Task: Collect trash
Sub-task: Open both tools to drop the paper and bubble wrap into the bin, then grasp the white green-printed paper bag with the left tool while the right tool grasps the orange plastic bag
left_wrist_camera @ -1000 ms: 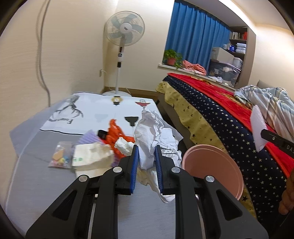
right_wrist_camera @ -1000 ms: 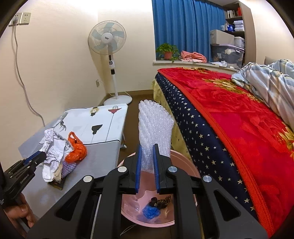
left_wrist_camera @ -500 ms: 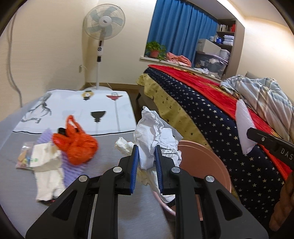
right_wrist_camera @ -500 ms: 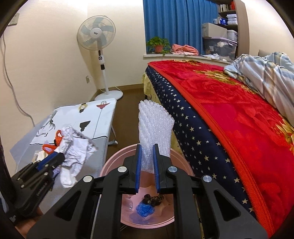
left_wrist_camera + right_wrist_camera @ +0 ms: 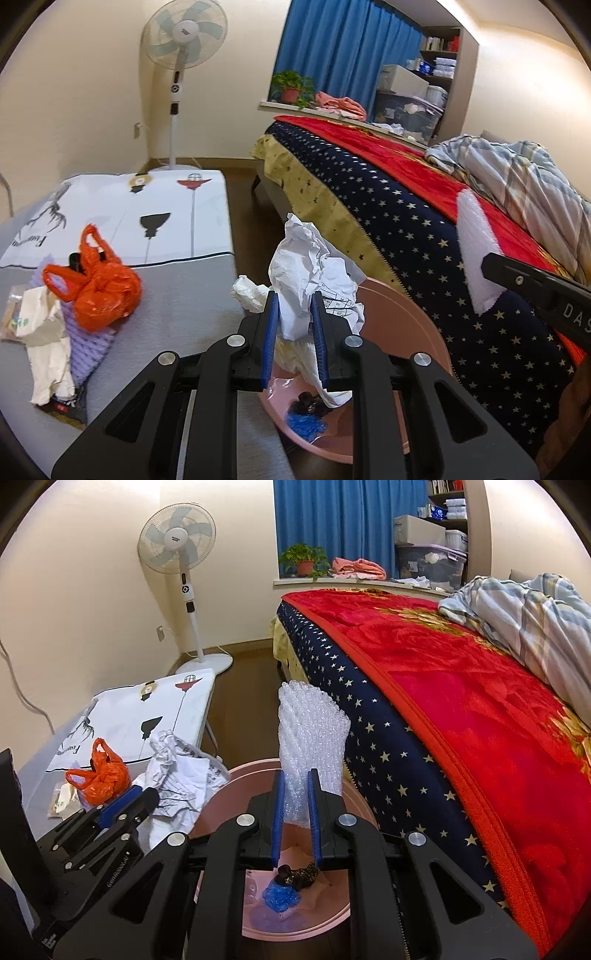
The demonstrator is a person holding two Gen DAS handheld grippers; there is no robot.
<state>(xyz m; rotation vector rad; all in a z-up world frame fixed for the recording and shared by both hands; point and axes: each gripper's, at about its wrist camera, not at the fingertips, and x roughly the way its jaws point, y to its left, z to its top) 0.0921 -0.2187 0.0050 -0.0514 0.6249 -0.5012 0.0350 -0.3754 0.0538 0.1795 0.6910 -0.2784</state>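
Crumpled paper (image 5: 310,273): very light, soft, squashes, no breaking; pinch any fold. Bubble wrap (image 5: 312,734): light, squishy, a bit slippery; pinch low. Both hang over pink bin (image 5: 255,775), beside desk (image 5: 192,295).

Left tongs (image 5: 294,332): narrow, squeezing paper. Right tongs (image 5: 295,812): narrow, jaws just opening a little, wrap between pads.

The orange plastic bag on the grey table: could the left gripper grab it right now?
Probably not yet: the left gripper is shut on crumpled white paper over the pink bin; the orange plastic bag lies uncovered beside it.
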